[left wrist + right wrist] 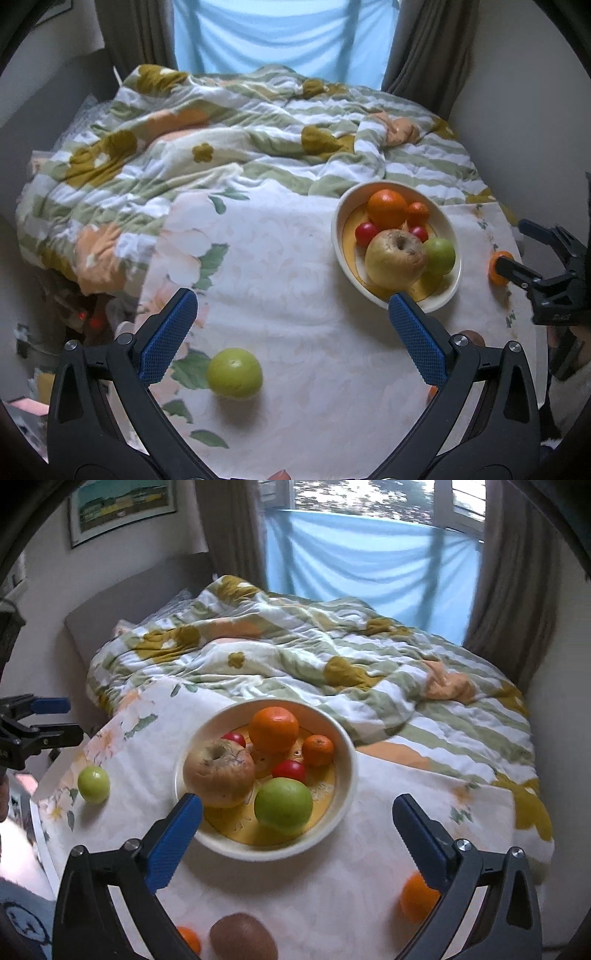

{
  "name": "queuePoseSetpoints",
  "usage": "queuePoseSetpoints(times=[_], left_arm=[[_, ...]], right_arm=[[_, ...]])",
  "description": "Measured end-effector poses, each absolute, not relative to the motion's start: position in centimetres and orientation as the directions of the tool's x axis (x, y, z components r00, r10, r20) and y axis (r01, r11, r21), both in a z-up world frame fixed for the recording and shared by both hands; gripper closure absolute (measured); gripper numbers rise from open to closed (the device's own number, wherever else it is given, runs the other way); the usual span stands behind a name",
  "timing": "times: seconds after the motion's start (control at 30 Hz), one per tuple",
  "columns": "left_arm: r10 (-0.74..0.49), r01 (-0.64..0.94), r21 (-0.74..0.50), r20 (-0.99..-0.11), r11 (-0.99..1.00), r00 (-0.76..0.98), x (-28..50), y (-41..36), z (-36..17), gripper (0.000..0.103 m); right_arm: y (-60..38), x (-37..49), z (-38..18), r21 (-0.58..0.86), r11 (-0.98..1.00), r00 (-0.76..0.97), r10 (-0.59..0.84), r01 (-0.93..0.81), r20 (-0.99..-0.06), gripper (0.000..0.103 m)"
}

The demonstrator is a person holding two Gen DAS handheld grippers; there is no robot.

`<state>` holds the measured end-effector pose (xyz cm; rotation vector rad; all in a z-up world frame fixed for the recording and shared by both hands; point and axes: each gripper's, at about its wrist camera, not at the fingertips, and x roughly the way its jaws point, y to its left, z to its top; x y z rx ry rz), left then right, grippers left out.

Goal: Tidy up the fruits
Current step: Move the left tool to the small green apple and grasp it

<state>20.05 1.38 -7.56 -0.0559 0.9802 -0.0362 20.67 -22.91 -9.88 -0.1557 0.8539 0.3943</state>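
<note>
A cream bowl (347, 775) with a yellow inside holds a wrinkled yellow apple (218, 771), a green apple (282, 805), an orange (273, 729), a mandarin (318, 750) and two small red fruits. My right gripper (299, 834) hangs open above the bowl's near rim with nothing between its jaws. Loose on the floral cloth lie a green apple (234, 373), an orange (417, 897), a brown kiwi (243, 941) and a small orange (190, 939). My left gripper (295, 332) is open and empty, above and just beyond the loose green apple, with the bowl (338, 236) to its right.
The cloth-covered table (280, 280) butts against a bed with a rumpled striped quilt (229, 147). Curtains and a window stand behind the bed. The table's right edge (532, 302) drops off near the right gripper (513, 245). Clutter lies on the floor at the left.
</note>
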Motion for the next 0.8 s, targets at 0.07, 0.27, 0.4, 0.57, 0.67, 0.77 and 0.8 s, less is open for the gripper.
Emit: queuePoseSetpoints(times=[0.07,0.27,0.4,0.57,0.67,0.77,0.8], left_arm=[[-0.055,0.011,-0.060,-0.818,0.998,0.573,19.4,2.1,-6.9,0.000],[-0.073,0.039,-0.062,-0.813,0.997,0.578,17.6,4.3,-6.0,0.000],[-0.091,0.065,-0.065,-0.809,0.996,0.581,16.3,5.6,-5.9,0.000],[-0.094,0.112,-0.036,-0.816,0.993,0.570,14.7,6.8,-6.9,0.000],[-0.114,0.134,-0.046,-0.819,0.990,0.563,13.9,7.6,-7.8,0.000],[-0.138,0.150,-0.065,-0.820,0.987,0.555,13.3,8.4,-9.0,0.000],[-0.145,0.155,-0.070,-0.823,0.985,0.550,13.2,8.6,-9.5,0.000]], right_arm=[[-22.9,19.5,-8.7,0.025,0.931,0.604,0.256,-0.364,-0.755,0.000],[-21.5,15.8,-6.9,0.017,0.959,0.620,0.197,-0.284,-0.760,0.000],[-20.7,13.7,-6.7,0.078,0.973,0.619,0.198,-0.216,-0.760,0.000],[-19.6,10.7,-7.2,0.140,0.985,0.634,0.174,-0.104,-0.753,0.000],[-19.2,8.8,-7.8,0.171,0.985,0.654,0.150,-0.033,-0.741,0.000],[-18.4,7.7,-8.8,0.142,0.990,0.644,0.096,0.020,-0.759,0.000],[-18.1,7.5,-9.1,0.136,0.990,0.638,0.087,0.028,-0.765,0.000]])
